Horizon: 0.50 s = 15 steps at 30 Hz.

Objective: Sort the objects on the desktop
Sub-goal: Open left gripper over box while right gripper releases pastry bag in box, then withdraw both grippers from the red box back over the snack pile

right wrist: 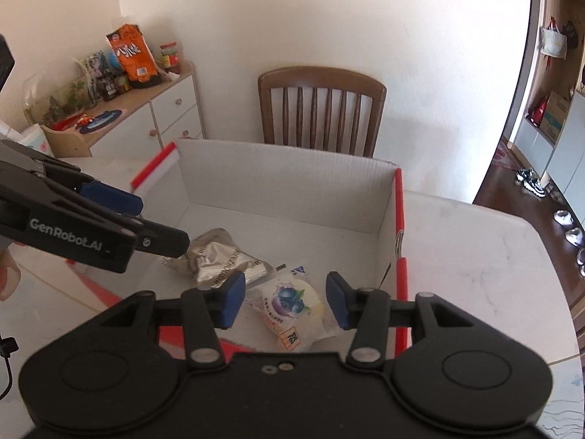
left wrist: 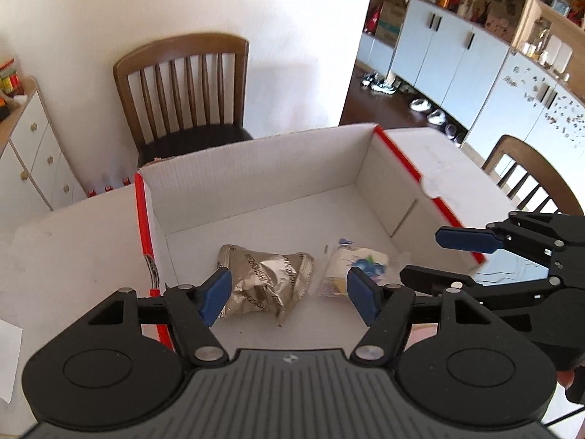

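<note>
Here, both packets lie on the floor of the open white corrugated cardboard box with red-edged flaps (left wrist: 365,168), which fills the middle of both views and stands on the pale marble-look table (right wrist: 475,256). The crumpled silver foil snack packet (left wrist: 267,281) sits toward the left of the box floor, and the clear plastic pouch with a blueberry print and a pale yellow cake inside (right wrist: 292,303) lies just beside it on the right, the two near each other but seemingly not touching.

The left gripper (left wrist: 289,292) hangs above the foil packet with its blue pads (left wrist: 215,292) standing about half apart and nothing between them. The right gripper (right wrist: 283,300) hovers over the blueberry pouch, its jaws moderately parted and likewise empty. Judging by this, each item has been let go into the box, which seems to serve as the sorting bin.

The foil packet's long axis runs roughly left to right across the lower middle of the left wrist view, crimped ends pointing to either side. The pouch's long axis runs from lower centre toward the box's far wall, its sealed notched end pointing away.

A brown wooden slat-back chair (right wrist: 321,109) stands behind the box.
</note>
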Each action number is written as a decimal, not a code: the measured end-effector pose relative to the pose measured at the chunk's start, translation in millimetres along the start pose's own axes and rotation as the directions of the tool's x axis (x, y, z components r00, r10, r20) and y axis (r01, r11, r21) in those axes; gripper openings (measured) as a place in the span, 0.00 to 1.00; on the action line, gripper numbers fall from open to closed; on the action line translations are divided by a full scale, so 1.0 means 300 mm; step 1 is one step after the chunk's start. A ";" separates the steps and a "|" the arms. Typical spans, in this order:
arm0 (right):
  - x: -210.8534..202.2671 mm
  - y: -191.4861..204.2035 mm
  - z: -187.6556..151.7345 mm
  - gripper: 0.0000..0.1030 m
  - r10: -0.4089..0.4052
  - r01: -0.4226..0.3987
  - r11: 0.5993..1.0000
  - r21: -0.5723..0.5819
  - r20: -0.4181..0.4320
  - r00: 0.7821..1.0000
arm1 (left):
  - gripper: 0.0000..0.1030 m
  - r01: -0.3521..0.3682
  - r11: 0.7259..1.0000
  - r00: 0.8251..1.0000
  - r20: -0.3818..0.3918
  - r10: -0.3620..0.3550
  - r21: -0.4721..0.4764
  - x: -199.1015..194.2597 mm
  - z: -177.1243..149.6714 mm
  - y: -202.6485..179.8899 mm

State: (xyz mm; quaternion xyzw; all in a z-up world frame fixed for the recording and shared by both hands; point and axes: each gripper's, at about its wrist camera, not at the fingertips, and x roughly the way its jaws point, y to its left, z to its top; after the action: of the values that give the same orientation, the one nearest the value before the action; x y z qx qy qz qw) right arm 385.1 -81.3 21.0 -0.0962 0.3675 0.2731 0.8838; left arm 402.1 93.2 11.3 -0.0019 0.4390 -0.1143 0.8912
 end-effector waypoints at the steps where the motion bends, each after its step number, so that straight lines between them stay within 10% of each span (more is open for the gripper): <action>1: -0.014 0.004 -0.001 0.48 0.005 -0.005 1.000 -0.005 0.003 1.000 | 0.67 0.001 1.000 1.000 0.010 -0.001 0.004 -0.022 -0.009 -0.009; 15: -0.269 0.042 -0.095 0.56 0.037 -0.038 0.999 0.010 0.080 0.996 | 0.67 0.047 0.998 0.994 0.099 -0.044 -0.030 -0.271 -0.194 -0.090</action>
State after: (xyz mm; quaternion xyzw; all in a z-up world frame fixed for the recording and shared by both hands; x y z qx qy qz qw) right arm 314.2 -114.6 57.7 -0.0731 0.3351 0.2913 0.8930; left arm 303.3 89.3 41.7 -0.0319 0.3964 -0.1271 0.9087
